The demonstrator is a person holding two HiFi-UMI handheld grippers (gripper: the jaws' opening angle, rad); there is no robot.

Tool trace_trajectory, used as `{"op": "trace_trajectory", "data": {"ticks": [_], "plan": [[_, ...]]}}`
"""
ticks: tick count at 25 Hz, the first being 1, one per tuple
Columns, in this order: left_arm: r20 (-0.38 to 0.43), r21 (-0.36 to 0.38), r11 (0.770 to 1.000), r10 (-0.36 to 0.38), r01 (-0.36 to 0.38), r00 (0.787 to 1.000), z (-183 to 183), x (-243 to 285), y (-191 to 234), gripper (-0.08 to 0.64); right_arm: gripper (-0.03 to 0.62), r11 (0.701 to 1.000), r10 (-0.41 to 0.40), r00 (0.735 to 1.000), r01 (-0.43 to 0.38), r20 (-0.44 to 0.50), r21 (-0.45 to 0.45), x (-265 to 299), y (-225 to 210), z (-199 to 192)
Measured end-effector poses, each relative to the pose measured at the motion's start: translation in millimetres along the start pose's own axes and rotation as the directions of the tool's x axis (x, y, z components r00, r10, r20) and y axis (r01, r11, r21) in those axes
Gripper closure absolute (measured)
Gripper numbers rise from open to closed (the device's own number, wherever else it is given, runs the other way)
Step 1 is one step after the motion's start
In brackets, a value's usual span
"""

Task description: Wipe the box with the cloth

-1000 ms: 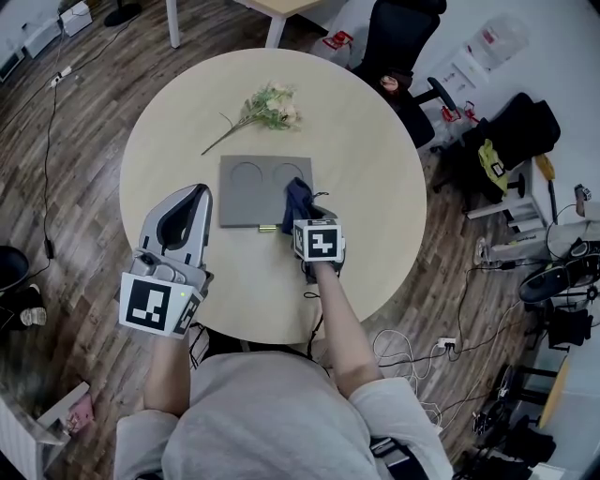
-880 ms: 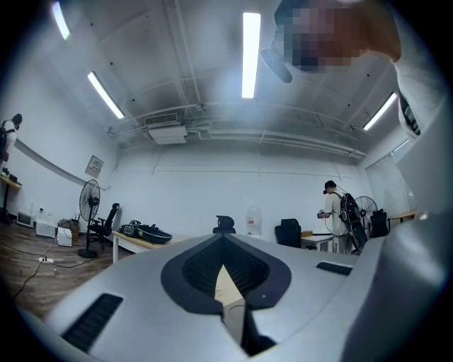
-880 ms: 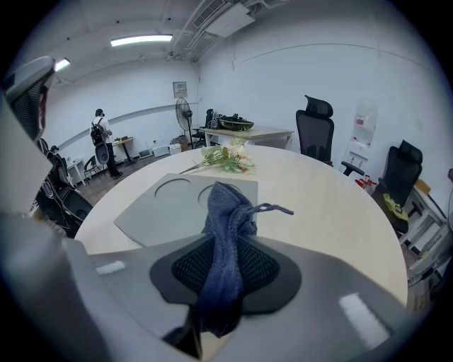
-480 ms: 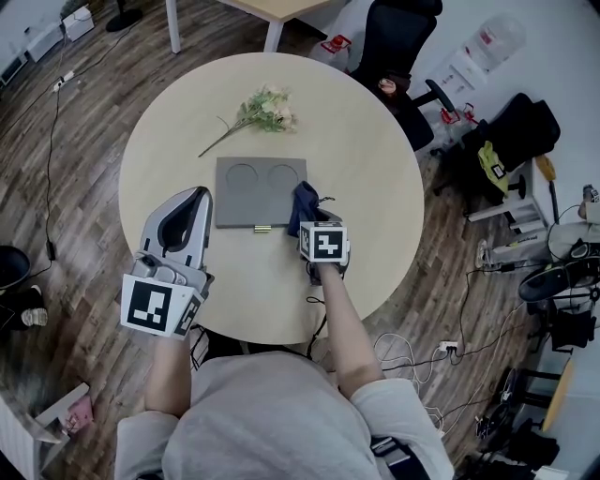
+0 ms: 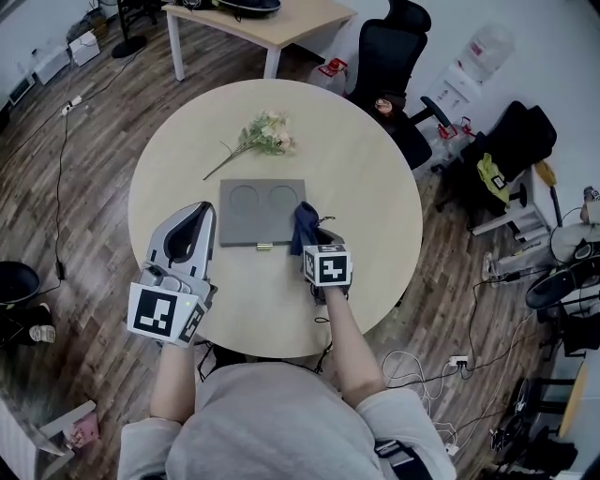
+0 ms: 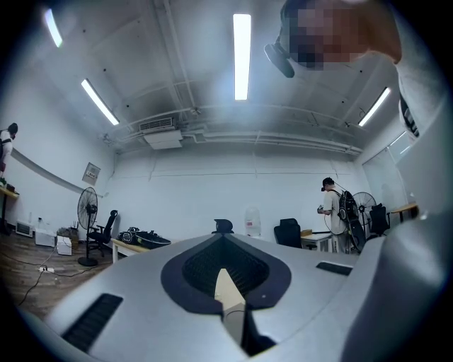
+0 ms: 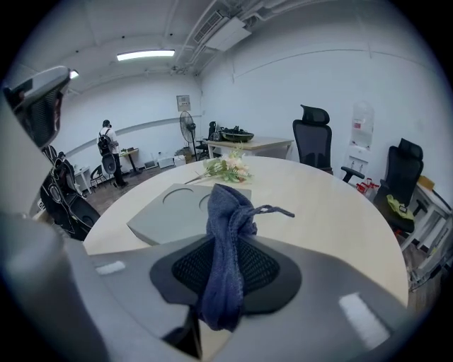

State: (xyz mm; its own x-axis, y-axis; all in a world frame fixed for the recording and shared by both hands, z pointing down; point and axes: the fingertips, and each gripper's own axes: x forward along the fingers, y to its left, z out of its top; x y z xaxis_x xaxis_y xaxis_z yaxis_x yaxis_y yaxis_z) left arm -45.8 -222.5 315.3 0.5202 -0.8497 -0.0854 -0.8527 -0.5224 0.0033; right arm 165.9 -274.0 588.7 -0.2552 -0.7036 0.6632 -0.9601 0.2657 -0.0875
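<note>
A flat grey box (image 5: 261,212) with two round recesses lies mid-table, also in the right gripper view as the grey box (image 7: 177,211). My right gripper (image 5: 307,236) is shut on a dark blue cloth (image 5: 304,225) at the box's near right corner. In its own view the cloth (image 7: 228,205) stands bunched up between the jaws of the right gripper (image 7: 227,247), just right of the box. My left gripper (image 5: 194,217) rests left of the box, shut and holding nothing. Its own view shows the left gripper (image 6: 224,240) pointing at the room and ceiling.
A sprig of pale flowers (image 5: 267,131) lies on the round table (image 5: 375,178) beyond the box. A black office chair (image 5: 394,56) and a wooden desk (image 5: 272,23) stand behind the table. Cables and bags crowd the floor at the right.
The right gripper has carried the cloth from on top of the box towards me, to its near right corner. The left gripper has stayed where it was.
</note>
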Motion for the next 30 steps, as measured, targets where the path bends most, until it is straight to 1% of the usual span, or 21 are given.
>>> {"op": "trace_trajectory", "data": {"ticks": [5,11,18,23,30], "plan": [[0.008,0.009,1.000,-0.011,0.011,1.000,7,2,-5,0.552,0.482,1.000,0.008,0.994,-0.006,0.113,-0.017,-30,5,20],[0.010,0.029,0.999,-0.031,0.031,0.999,14,5,-14,0.552,0.482,0.999,0.016,0.973,-0.007,0.230,-0.040,-65,11,43],[0.020,0.055,0.998,-0.036,0.035,0.999,24,5,-23,0.552,0.482,0.996,0.016,0.936,0.015,0.351,-0.087,-109,15,73],[0.036,0.066,0.998,-0.022,0.019,0.999,35,-1,-26,0.552,0.482,0.990,0.019,0.907,0.041,0.420,-0.133,-141,22,92],[0.072,0.074,0.997,0.004,-0.009,0.997,46,-9,-29,0.552,0.480,0.989,0.037,0.866,0.040,0.499,-0.143,-177,25,109]]}}
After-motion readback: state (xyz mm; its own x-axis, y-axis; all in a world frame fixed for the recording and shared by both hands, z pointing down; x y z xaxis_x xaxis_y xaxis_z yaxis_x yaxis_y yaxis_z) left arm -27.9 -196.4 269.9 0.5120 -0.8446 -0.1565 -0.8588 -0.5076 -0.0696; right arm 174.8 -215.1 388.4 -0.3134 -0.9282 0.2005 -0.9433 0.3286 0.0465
